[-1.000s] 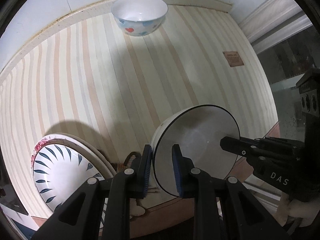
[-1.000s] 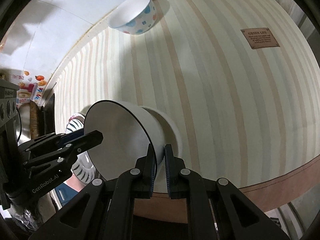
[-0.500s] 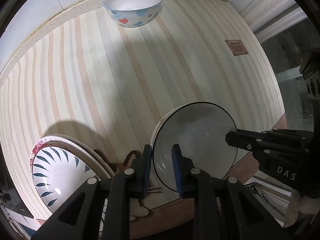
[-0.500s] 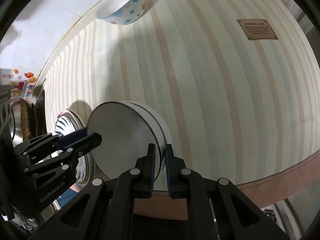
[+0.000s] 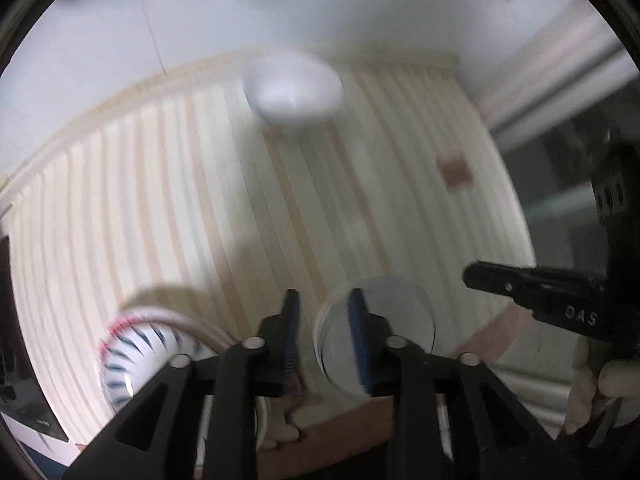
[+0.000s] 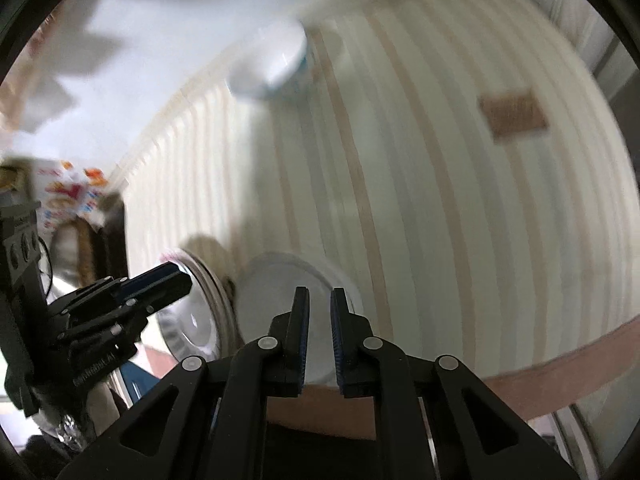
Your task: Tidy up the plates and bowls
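Both views are blurred by motion. A white bowl (image 5: pixel 384 320) with a dark rim sits on the striped cloth near the table's front edge; it also shows in the right wrist view (image 6: pixel 288 288). My left gripper (image 5: pixel 324 320) is open above and behind it, empty. My right gripper (image 6: pixel 319 312) is open, its jaws slightly apart, holding nothing. A stack of plates with a blue leaf pattern (image 5: pixel 132 356) lies left of the bowl. A white bowl with coloured hearts (image 5: pixel 294 96) stands at the far edge by the wall.
A striped tablecloth (image 5: pixel 200 208) covers the table, with a brown label (image 6: pixel 514 114) sewn on at the right. White wall behind. Dark objects and colourful packaging (image 6: pixel 68 192) stand off the left side. The table's brown front edge (image 6: pixel 560 364) is close.
Both grippers let go of the dark-rimmed bowl and pulled back and up. The bowl now rests on the cloth. The jaws have opened.
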`<state>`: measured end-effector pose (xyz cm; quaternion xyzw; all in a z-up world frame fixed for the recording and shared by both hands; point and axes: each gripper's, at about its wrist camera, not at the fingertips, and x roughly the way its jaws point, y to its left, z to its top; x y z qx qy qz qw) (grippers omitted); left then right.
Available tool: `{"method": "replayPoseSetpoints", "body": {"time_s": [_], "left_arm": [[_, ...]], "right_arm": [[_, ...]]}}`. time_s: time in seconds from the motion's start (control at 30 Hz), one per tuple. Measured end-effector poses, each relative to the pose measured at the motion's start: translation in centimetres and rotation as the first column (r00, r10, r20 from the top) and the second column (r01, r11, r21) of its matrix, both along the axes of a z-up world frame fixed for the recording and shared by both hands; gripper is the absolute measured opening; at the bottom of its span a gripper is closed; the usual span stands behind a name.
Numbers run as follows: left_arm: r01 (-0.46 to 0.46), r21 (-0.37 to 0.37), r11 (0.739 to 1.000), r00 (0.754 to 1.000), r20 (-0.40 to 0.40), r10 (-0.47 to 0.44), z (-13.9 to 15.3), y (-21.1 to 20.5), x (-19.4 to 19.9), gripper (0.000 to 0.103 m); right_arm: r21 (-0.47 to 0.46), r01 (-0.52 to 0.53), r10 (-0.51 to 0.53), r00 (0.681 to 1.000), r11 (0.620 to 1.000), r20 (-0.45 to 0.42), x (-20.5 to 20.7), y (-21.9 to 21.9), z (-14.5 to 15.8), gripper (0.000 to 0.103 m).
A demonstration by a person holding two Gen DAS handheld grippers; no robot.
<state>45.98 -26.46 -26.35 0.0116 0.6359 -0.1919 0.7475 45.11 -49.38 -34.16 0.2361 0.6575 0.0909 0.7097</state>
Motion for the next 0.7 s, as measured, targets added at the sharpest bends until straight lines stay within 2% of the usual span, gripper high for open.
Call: {"method": "replayPoseSetpoints", "body": {"time_s": [0.03,0.1,0.13,0.23,0.4,0.53,0.67,0.7], "left_arm": [[-0.021,-0.006,1.000,1.000,0.019,0.021,0.4,0.2,1.0,0.030],[-0.075,-0.002,0.997,0.996,0.045,0.075,0.7,0.8,4.3,0.033],[-0.098,-0.003,0.995,0.994,0.043,0.099,0.4,1.0,5.6,0.033],[-0.167,-0.003,0.986,0.986,0.023,0.167,-1.3,1.3,10.7,0.033],[-0.196,0.025,0.980,0.980,-0.019,0.196,-5.1,0.6,16.1,0.033],[-0.182,0.051,0.982,0.980,-0.066,0.185,-8.2,-0.4,18.6,0.033],[-0.166,0.081,0.983,0.980,-0.101,0.174,-10.9,-1.0,19.8,0.032],[-0.156,0.086,0.984,0.981,-0.103,0.165,-11.4,-1.2,19.9,0.024]], "right_arm": [[0.009,0.015,-0.016,0.999,1.000,0.037,1.2,-0.6,1.1,0.020],[0.026,0.038,-0.041,0.995,0.999,0.094,3.3,-1.4,2.3,0.041],[0.025,0.049,-0.052,0.992,0.998,0.117,4.6,-1.7,2.5,0.044],[0.029,0.074,-0.077,0.985,0.997,0.154,8.7,-2.4,2.1,0.044],[0.007,0.072,-0.073,0.985,0.997,0.159,16.8,-1.8,-1.3,0.044],[-0.019,0.058,-0.055,0.990,0.998,0.126,21.3,-0.8,-4.5,0.044],[-0.049,0.032,-0.027,0.996,0.998,0.090,23.5,0.4,-6.9,0.043],[-0.050,0.024,-0.020,0.996,0.998,0.082,23.8,0.6,-7.4,0.040]]}}
